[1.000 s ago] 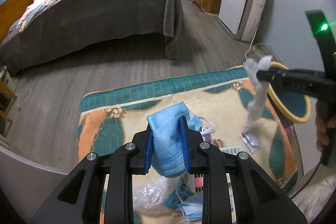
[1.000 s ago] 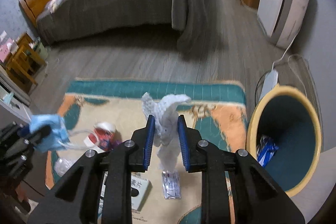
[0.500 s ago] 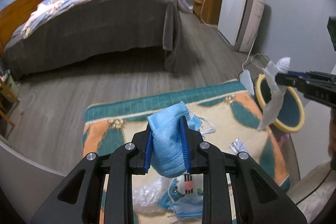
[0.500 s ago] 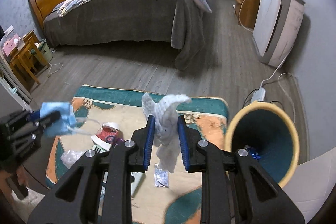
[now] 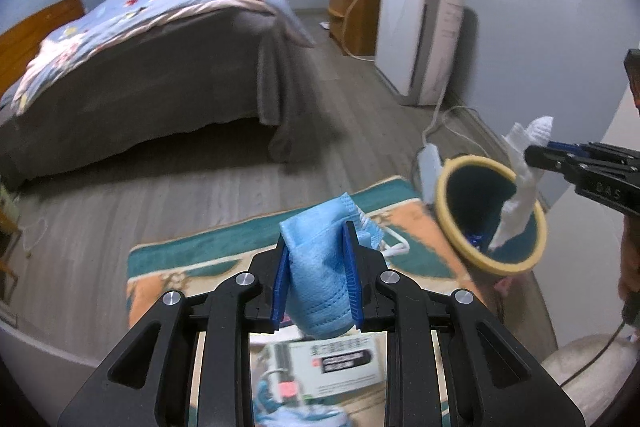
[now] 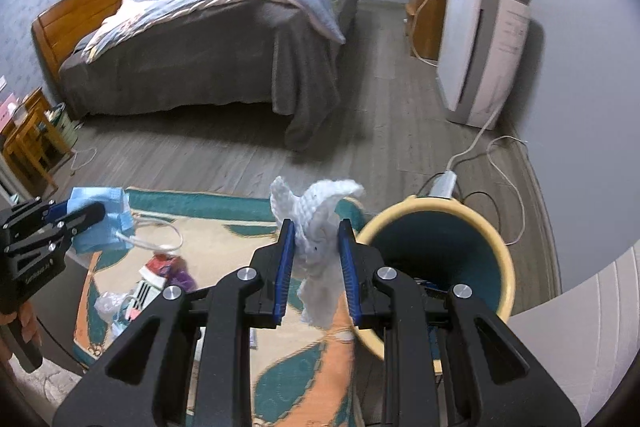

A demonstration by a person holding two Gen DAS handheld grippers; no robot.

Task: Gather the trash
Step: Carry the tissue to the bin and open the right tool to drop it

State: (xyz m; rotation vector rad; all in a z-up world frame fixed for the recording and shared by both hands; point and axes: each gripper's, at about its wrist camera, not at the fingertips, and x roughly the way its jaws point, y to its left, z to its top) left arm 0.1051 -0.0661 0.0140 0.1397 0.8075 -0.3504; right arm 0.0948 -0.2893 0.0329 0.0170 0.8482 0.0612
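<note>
My left gripper [image 5: 317,273] is shut on a crumpled blue face mask [image 5: 320,267], held above the patterned rug [image 5: 208,259]; its white ear loop [image 5: 394,247] dangles to the right. My right gripper [image 6: 316,267] is shut on a white crumpled tissue [image 6: 318,223], just left of the yellow-rimmed teal bin [image 6: 440,255]. In the left wrist view the tissue [image 5: 520,187] hangs over the bin [image 5: 490,215] mouth. Blue trash lies inside the bin. On the rug lie a red-white wrapper [image 6: 160,265], clear plastic [image 6: 108,303] and a white box [image 5: 340,367].
A bed [image 6: 208,39] with grey skirt and blue quilt fills the far side. A white appliance [image 6: 484,51] and wooden cabinet [image 6: 424,19] stand along the right wall. A power strip [image 6: 444,183] with cables lies behind the bin. Small wooden furniture [image 6: 28,139] is at the left.
Both grippers rose and moved toward the bin, still gripping mask and tissue. The bin came closer in both views, and the tissue now hangs over its mouth.
</note>
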